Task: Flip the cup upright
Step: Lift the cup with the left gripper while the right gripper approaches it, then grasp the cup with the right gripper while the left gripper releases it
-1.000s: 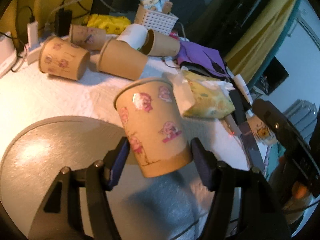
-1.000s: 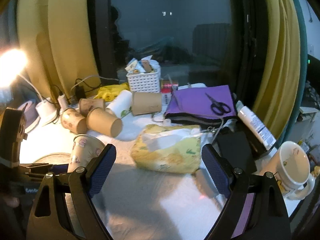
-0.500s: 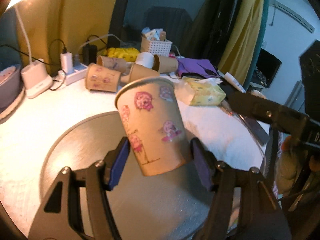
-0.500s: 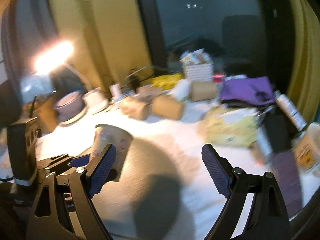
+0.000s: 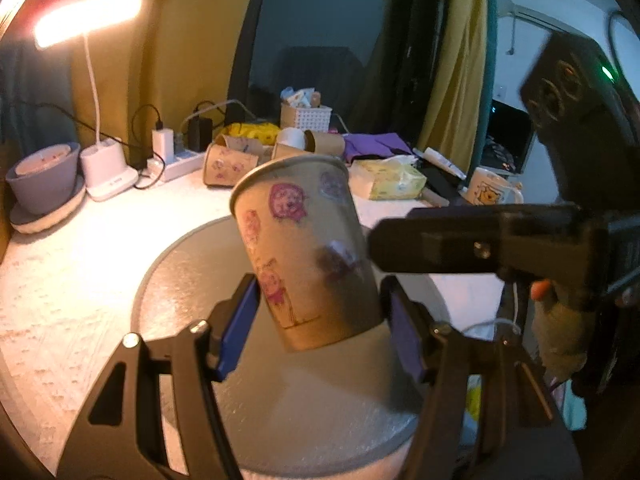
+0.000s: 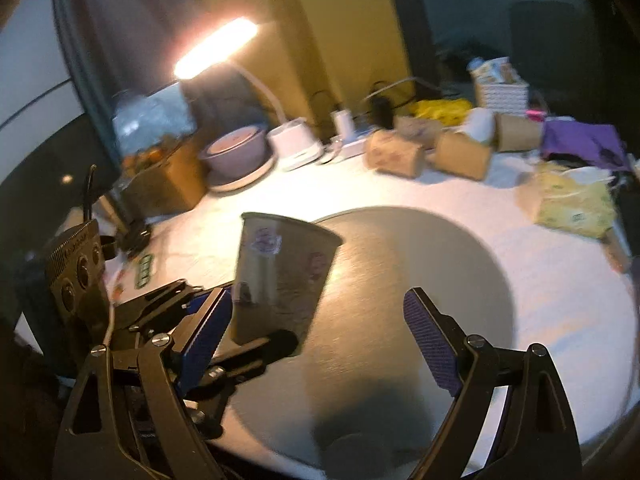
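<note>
A brown paper cup [image 5: 308, 252] with pink cartoon stickers sits between the blue pads of my left gripper [image 5: 320, 328], rim up and slightly tilted, just above a round grey mat [image 5: 188, 300]. The left gripper is shut on the cup near its base. The cup also shows in the right wrist view [image 6: 280, 272], held over the mat [image 6: 420, 280] by the left gripper [image 6: 240, 336]. My right gripper [image 6: 320, 340] is open and empty, to the right of the cup. The right gripper also shows in the left wrist view [image 5: 480, 244].
Several paper cups [image 5: 228, 162] lie on their sides at the back of the white table. A lit desk lamp [image 5: 100, 80], a grey bowl [image 5: 44, 176], a power strip [image 5: 172, 160], a yellow tissue pack [image 5: 392, 180], a white basket [image 5: 306, 116] and a mug [image 5: 492, 192] stand around.
The left gripper has carried the cup leftward over the grey mat and held it nearly upright. The right gripper has swung left and closer to the cup, staying open.
</note>
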The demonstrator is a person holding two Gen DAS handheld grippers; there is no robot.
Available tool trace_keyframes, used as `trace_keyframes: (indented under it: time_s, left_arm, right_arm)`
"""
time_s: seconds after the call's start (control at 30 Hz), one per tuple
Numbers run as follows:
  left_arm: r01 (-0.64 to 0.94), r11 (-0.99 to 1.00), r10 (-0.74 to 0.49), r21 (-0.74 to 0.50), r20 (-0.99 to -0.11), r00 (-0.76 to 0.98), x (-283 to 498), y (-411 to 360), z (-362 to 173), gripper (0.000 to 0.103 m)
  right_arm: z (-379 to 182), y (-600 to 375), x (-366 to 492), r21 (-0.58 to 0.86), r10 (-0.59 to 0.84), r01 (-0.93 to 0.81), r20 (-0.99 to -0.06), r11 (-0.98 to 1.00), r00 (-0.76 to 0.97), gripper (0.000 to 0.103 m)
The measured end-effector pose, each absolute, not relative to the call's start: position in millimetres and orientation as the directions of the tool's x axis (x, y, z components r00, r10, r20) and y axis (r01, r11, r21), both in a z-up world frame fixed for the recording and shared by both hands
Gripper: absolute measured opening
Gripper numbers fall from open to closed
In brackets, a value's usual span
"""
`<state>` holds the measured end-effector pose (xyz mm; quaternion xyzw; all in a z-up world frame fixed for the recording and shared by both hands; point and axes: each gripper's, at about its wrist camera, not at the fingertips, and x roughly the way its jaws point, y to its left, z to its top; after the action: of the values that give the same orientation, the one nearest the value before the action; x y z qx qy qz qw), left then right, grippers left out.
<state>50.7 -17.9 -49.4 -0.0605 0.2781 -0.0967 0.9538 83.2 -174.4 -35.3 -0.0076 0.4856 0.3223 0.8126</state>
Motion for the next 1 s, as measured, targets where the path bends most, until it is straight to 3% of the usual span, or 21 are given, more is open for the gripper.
trace_keyframes:
  time_s: [0.33, 0.73, 0.9, 1.0]
  left_arm:
    - [0.234, 0.963, -0.268, -0.132, -0.449, 0.852, 8.8, -15.6, -52.1, 0.063]
    - [0.263, 0.957, -0.289, -0.122, -0.428, 0.856, -5.2, -15.3, -57.7, 0.064]
    - [0.267, 0.955, -0.297, -0.131, -0.428, 0.853, -3.7, -12.9, -59.6, 0.064]
    - [0.266, 0.954, -0.300, -0.137, -0.431, 0.851, -4.0, -12.3, -61.2, 0.064]
  right_arm:
    - [-40.2, -147.1, 66.2, 0.393, 0.573, -0.538, -0.791, 0.746, 0.216, 0.090]
    - [-54.6, -134.4, 66.0, 0.435, 0.580, -0.520, -0.800, 0.735, 0.151, 0.090]
    - [-58.3, -133.4, 71.2, 0.454, 0.586, -0.509, -0.800, 0.731, 0.127, 0.072]
    - [-60.2, -132.9, 73.1, 0.461, 0.589, -0.508, -0.800, 0.727, 0.117, 0.071]
